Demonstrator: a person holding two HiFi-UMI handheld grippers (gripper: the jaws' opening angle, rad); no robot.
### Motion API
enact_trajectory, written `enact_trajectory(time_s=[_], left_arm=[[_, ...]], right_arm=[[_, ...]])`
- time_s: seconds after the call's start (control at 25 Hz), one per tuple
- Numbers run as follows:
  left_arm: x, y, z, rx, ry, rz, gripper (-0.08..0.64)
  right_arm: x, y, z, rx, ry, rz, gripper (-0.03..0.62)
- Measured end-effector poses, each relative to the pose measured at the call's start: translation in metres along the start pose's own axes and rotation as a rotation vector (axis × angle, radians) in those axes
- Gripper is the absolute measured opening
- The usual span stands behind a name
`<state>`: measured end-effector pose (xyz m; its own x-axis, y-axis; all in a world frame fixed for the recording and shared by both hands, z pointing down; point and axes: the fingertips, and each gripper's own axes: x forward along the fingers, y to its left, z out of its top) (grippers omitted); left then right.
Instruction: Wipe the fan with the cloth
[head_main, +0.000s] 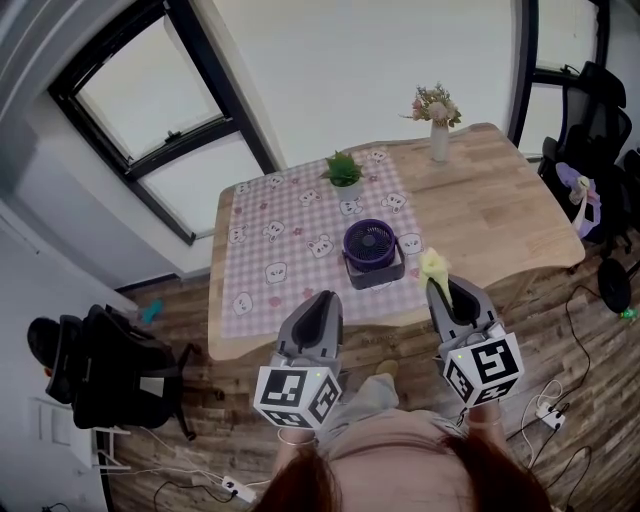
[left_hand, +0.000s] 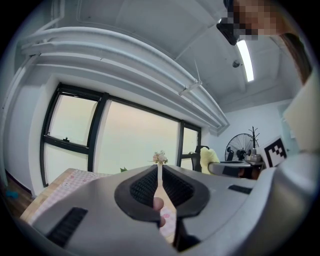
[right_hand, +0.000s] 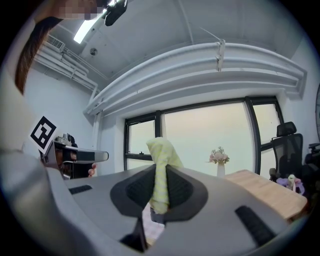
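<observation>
Nearest, the left gripper (head_main: 325, 298) has its jaws closed to a slit with nothing between them. The right gripper (head_main: 438, 287) pinches the yellow cloth (head_main: 434, 265), which pokes out past its tips. Beyond them, a wooden table (head_main: 500, 210) carries a checked tablecloth (head_main: 280, 230). The purple fan (head_main: 371, 246) stands on it near the front edge, its grille facing the person and tilted upward, its base lying crosswise. Farther back are a potted plant (head_main: 344, 170), a vase of flowers (head_main: 438, 125) and the windows (head_main: 160, 120).
</observation>
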<state>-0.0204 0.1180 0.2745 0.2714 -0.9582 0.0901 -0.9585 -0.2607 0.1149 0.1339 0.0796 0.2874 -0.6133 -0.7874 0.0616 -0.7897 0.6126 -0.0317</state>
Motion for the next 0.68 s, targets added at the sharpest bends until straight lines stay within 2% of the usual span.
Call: enact_trajectory(time_s=[0.68], left_arm=[[-0.028,-0.015,-0.004,0.023,-0.004,-0.022,0.029]], right_arm=[[-0.024,0.014,0.001,-0.017,-0.015,-0.021,0.044]])
